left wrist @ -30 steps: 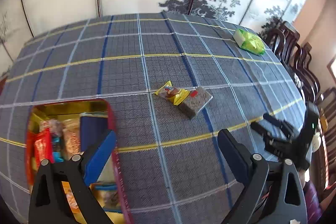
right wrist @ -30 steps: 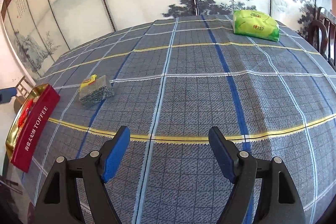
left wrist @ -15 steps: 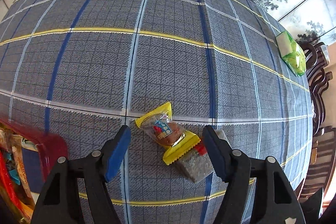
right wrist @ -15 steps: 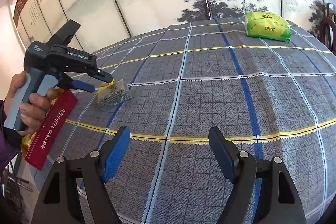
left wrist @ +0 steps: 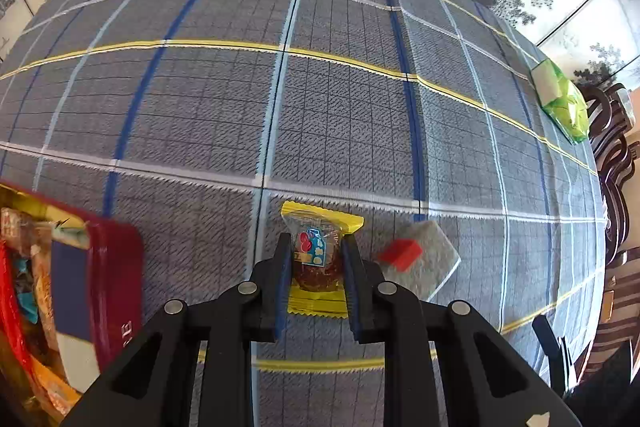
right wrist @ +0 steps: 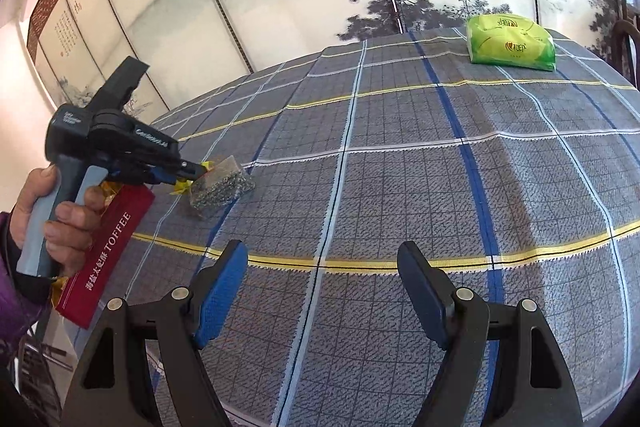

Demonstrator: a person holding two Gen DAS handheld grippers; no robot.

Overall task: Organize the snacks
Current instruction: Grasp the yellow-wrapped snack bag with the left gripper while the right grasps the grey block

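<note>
I've got the yellow snack pinched across its middle in my left hand-held gripper, low on the desk beside the grey packet, tin close by for the drop; right hand-held gripper waits wide, empty.

Yellow-ended snack packet beside grey packet.

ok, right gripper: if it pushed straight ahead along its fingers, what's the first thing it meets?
Probably only bare tablecloth. The right gripper is open and empty. The green pack lies far ahead and off to the right, and the clear sesame pack off to the left. Depth is uncertain.
</note>
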